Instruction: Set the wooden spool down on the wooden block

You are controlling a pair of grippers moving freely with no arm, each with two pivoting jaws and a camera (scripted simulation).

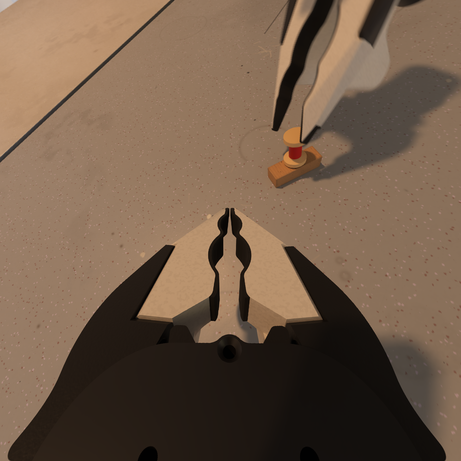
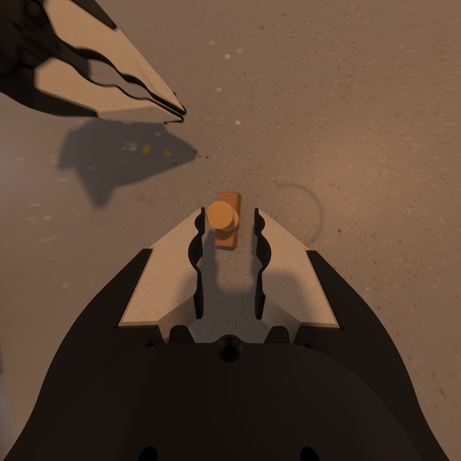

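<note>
Where the pale plank surface (image 1: 45, 50) at far left meets a dark seam, the speckled grey-brown tabletop (image 1: 124, 174) begins and runs across both views. Low over it, centre-left in its own view, the left gripper (image 1: 229, 210) hangs with its black-edged cream fingers drawn almost together, a bare slit between the tips and nothing in them. Further right stands the small wooden spool with a red thread core (image 1: 295, 147), upright on top of the oblong brown wooden block (image 1: 294, 167), which lies flat on the table. Above it the right gripper (image 1: 289, 133) points steeply down, its fingers spread wide on either side of the spool's upper flange. From the right wrist view, the left fingertip (image 2: 200, 217) sits just beside the spool (image 2: 220, 215), whether touching I cannot tell; the other stands clear of it, with the block (image 2: 229, 199) showing beneath.
</note>
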